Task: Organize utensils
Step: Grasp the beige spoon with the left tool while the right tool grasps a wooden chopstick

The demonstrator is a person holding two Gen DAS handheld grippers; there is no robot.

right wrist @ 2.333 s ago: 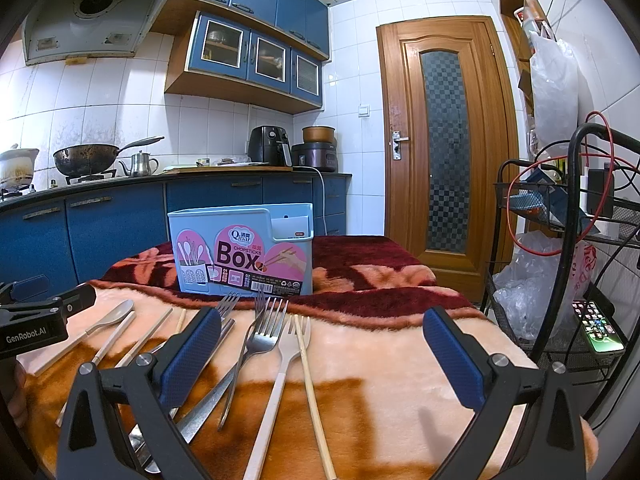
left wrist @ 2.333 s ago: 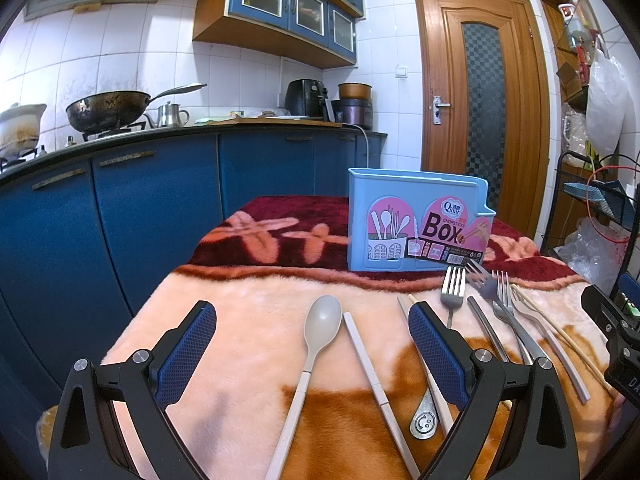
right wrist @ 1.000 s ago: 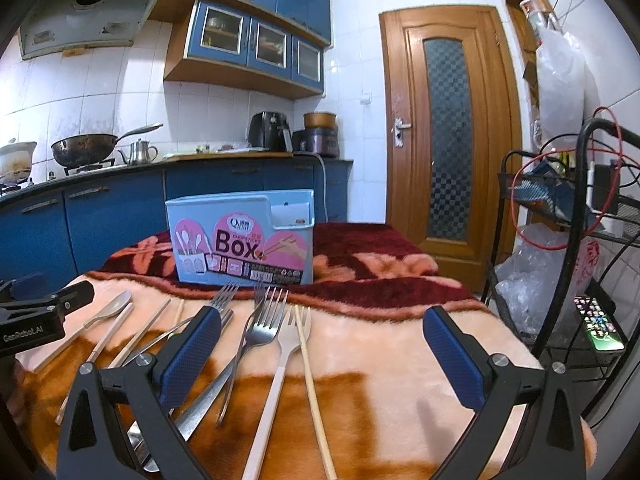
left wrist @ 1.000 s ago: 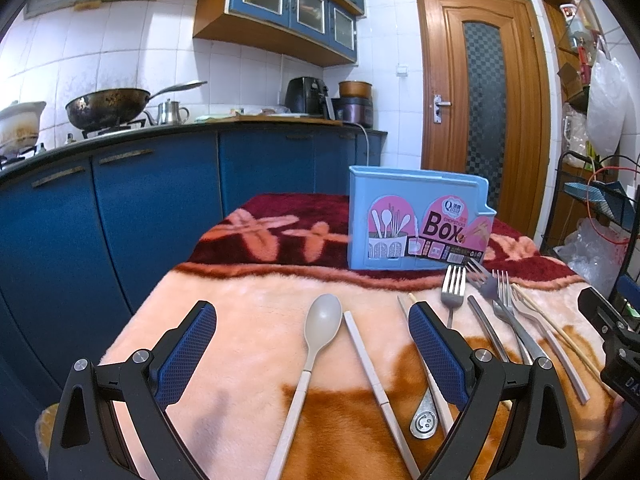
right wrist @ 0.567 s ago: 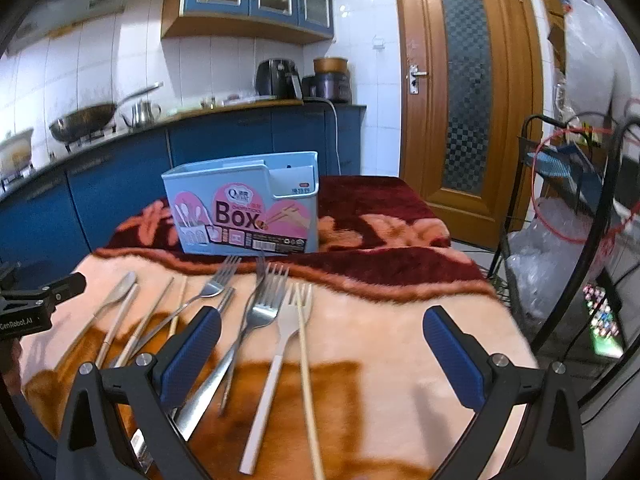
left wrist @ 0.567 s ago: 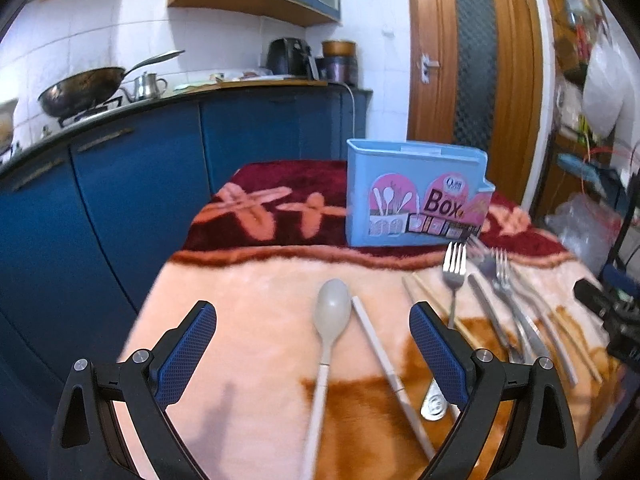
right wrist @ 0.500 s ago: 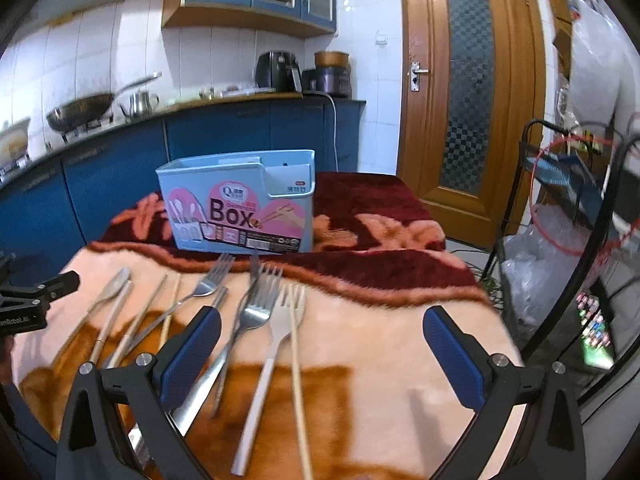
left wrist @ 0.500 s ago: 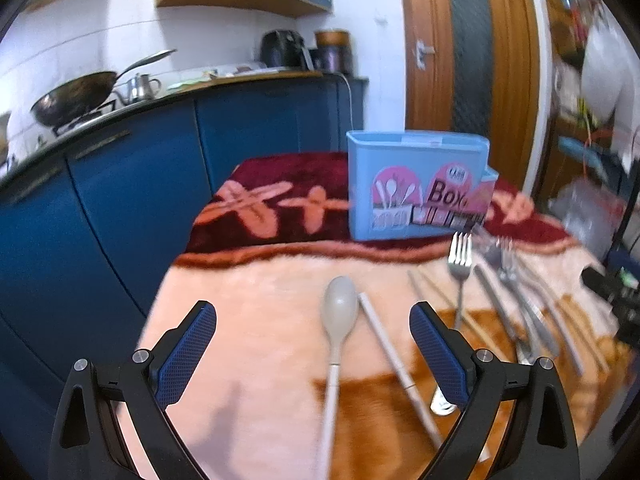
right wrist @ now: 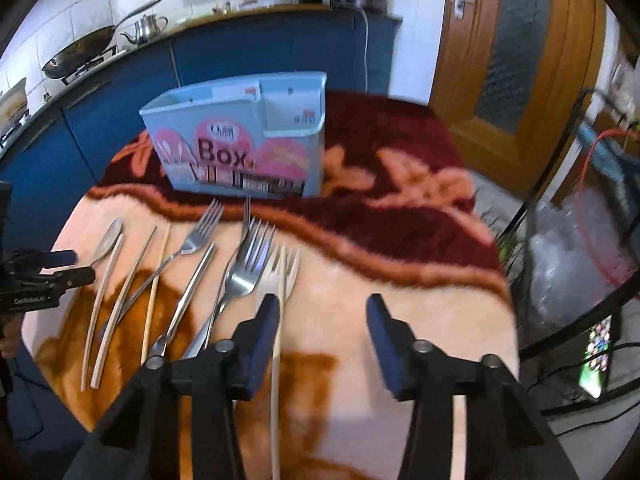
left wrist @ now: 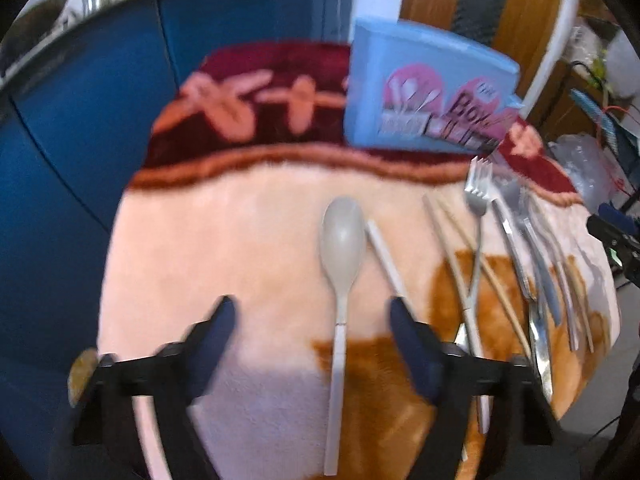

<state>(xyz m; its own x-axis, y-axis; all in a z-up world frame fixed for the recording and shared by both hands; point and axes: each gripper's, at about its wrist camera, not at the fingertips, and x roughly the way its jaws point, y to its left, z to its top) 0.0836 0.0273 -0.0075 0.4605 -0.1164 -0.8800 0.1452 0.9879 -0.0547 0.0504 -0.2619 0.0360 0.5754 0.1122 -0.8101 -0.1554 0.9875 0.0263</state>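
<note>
**Nothing sorted yet: every utensil lies loose**

Both grippers gape wide and empty. The left gripper [left wrist: 308, 316] straddles the beige spoon [left wrist: 342, 240]; the right gripper [right wrist: 322, 312] has the pale fork [right wrist: 280, 276] at its left finger. Ahead, the blue box [right wrist: 240, 144] looks unfilled.

Blue cabinets [right wrist: 120, 92], wooden door [right wrist: 520, 80]

You now tip both grippers down over the blanket [right wrist: 360, 280]: your left gripper [left wrist: 310, 320] brackets the beige spoon [left wrist: 342, 240], your right gripper [right wrist: 320, 320] narrows beside the white fork [right wrist: 276, 276].
</note>
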